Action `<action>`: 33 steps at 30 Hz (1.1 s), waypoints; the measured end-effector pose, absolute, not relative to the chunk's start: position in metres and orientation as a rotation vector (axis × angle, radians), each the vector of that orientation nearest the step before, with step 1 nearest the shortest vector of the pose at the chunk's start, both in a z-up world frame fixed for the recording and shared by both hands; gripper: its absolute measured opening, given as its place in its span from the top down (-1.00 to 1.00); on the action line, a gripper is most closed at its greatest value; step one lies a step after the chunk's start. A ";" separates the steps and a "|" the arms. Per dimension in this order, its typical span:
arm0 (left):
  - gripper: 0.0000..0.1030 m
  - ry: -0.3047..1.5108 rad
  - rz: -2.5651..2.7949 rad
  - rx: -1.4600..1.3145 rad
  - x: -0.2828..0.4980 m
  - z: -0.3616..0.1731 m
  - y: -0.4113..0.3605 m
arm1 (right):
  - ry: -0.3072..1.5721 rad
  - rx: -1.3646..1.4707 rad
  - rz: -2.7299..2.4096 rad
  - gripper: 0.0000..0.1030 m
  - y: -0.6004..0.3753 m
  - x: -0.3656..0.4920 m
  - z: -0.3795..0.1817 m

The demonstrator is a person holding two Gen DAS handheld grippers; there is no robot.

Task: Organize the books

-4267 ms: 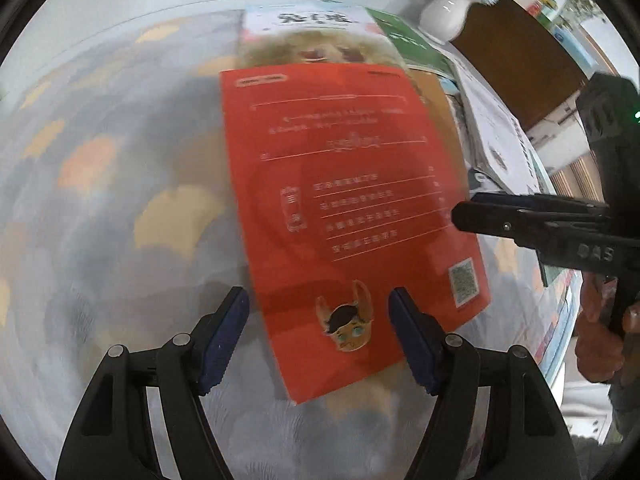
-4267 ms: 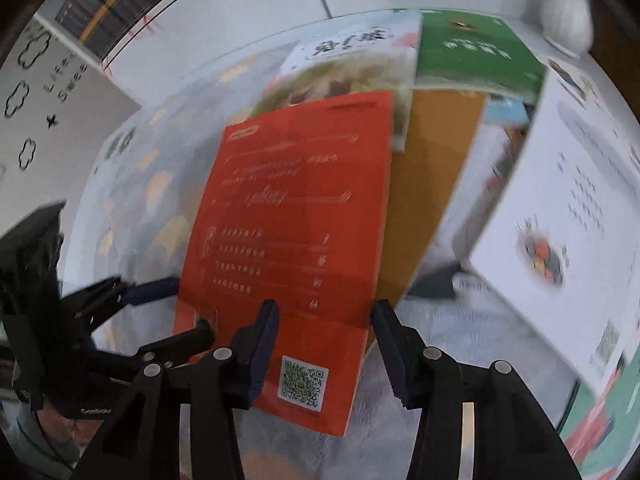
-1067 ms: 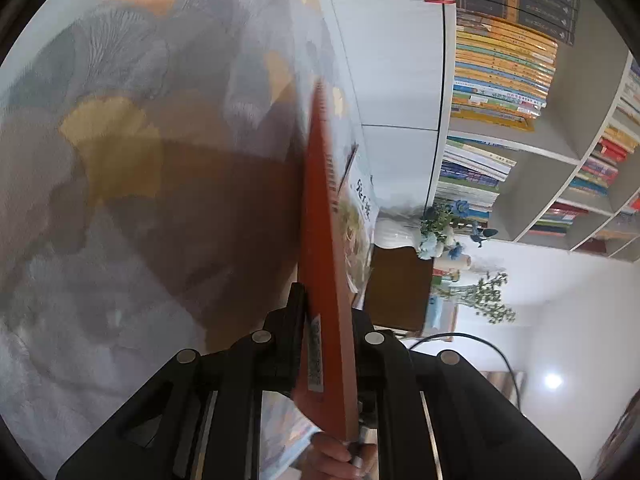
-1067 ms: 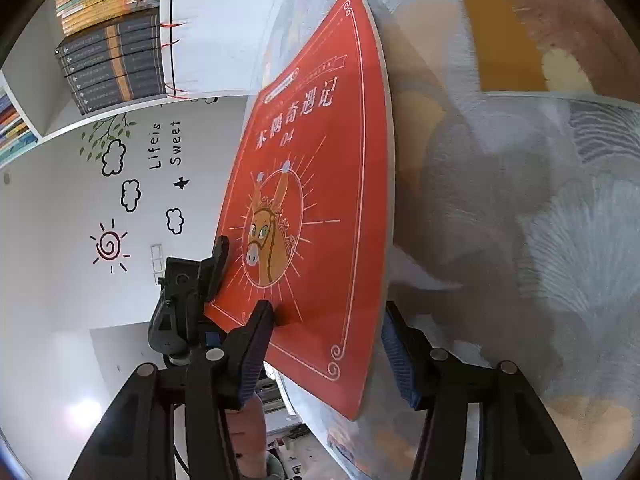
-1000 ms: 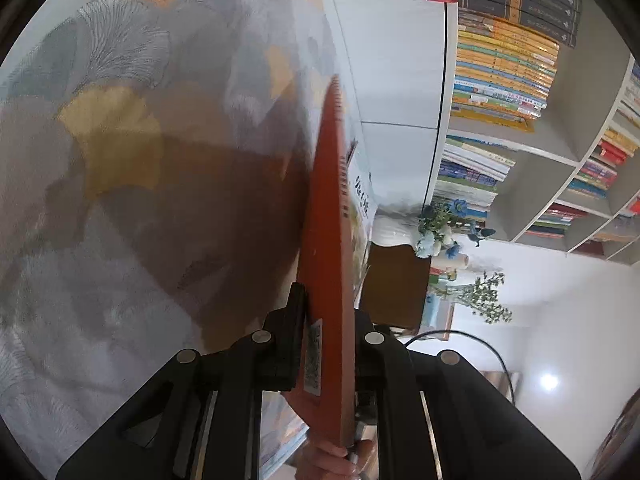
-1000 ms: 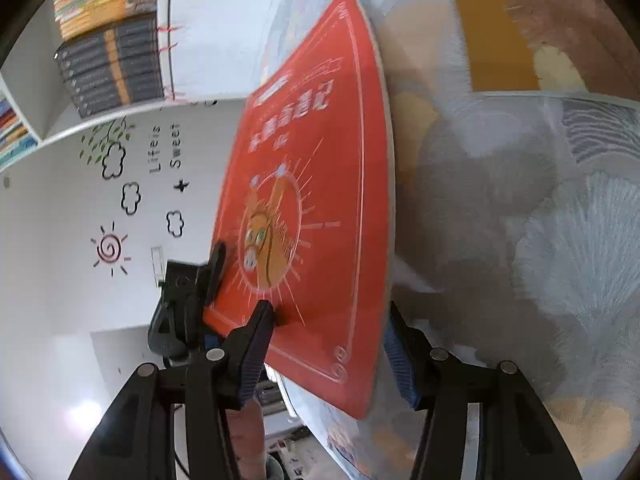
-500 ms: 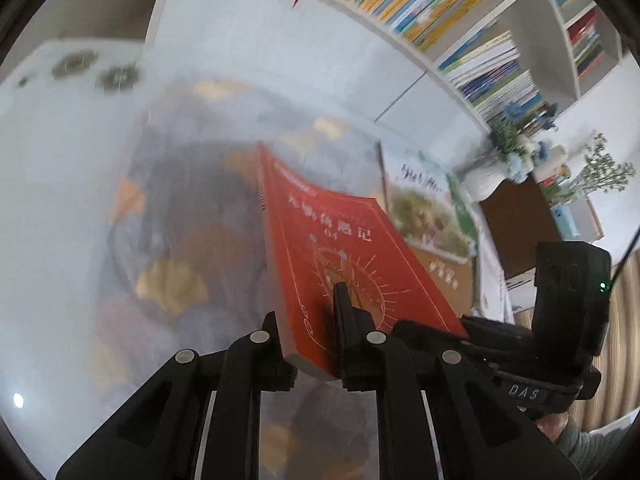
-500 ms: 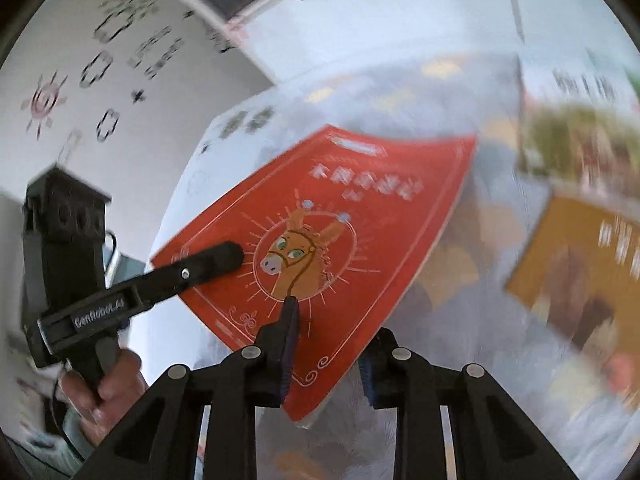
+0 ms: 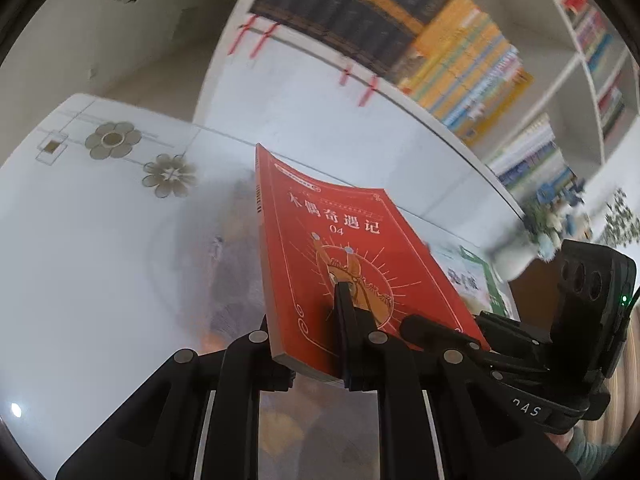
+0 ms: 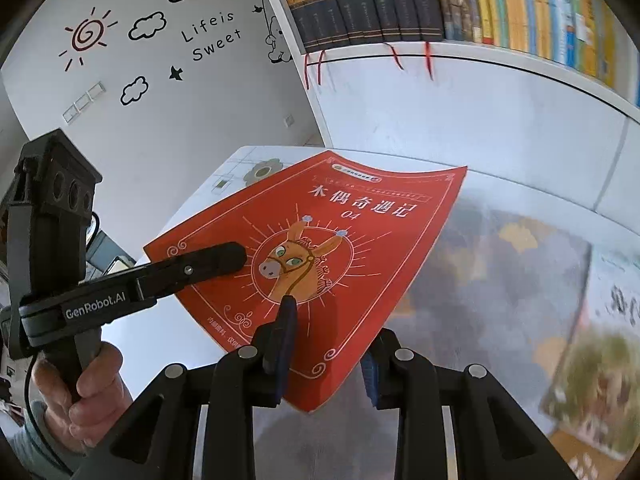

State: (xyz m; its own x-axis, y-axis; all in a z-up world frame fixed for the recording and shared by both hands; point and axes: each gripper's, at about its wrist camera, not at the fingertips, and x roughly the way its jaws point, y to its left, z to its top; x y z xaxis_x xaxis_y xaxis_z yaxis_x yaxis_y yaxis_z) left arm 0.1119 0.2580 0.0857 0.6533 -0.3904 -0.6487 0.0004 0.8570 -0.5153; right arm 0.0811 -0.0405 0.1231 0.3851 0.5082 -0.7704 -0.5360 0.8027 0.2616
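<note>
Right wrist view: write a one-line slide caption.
Both the right gripper and left gripper clamp a red donkey-cover book above the table.

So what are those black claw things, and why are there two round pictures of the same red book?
The claws are grabbing tools that a person holds, one in each hand. Each tool carries a camera looking along its two fingers, so you get two rounded pictures, one from each. Both the left gripper and the right gripper are pinched shut on the red book with a donkey on its cover, held up off the table. More books lie flat there, and a bookshelf stands behind.
</note>
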 end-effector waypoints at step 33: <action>0.49 1.006 -0.189 -0.311 0.086 0.067 0.200 | 1.223 -0.004 0.540 0.11 -0.082 0.043 0.055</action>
State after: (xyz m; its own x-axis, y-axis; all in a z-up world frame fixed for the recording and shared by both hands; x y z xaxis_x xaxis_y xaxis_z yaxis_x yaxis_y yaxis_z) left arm 0.0856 0.2002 0.0665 0.5239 -0.2971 -0.7983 0.0132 0.9399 -0.3411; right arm 0.0427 -0.0820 0.0550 0.2320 0.3905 -0.8909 -0.3947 0.8749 0.2807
